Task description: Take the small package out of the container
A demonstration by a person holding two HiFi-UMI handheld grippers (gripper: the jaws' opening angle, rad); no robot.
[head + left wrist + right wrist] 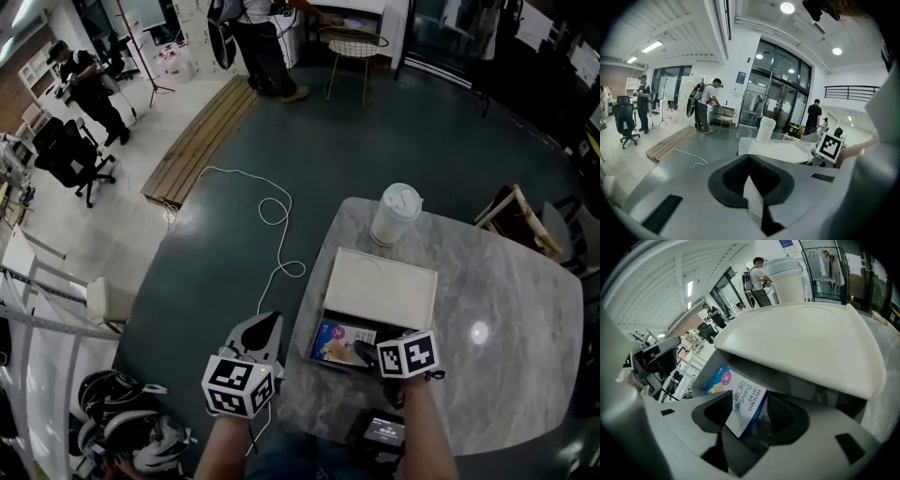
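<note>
A flat box (314,354) lies on the marble table (525,328), its white lid (380,286) slid back so the near end is uncovered. The small blue-and-white bandage package (336,339) sits in that uncovered end. My right gripper (361,352) reaches into the box. In the right gripper view it (745,423) is shut on the package (740,399), under the lid's edge (797,343). My left gripper (265,328) hangs off the table's left edge, over the floor. Its jaws (754,201) are shut and hold nothing.
A white lidded cup (396,214) stands behind the box. A dark device (380,431) lies at the table's near edge, and a wooden chair (516,220) stands at its right. On the floor are a white cable (272,216) and wooden planks (202,141). People stand far back.
</note>
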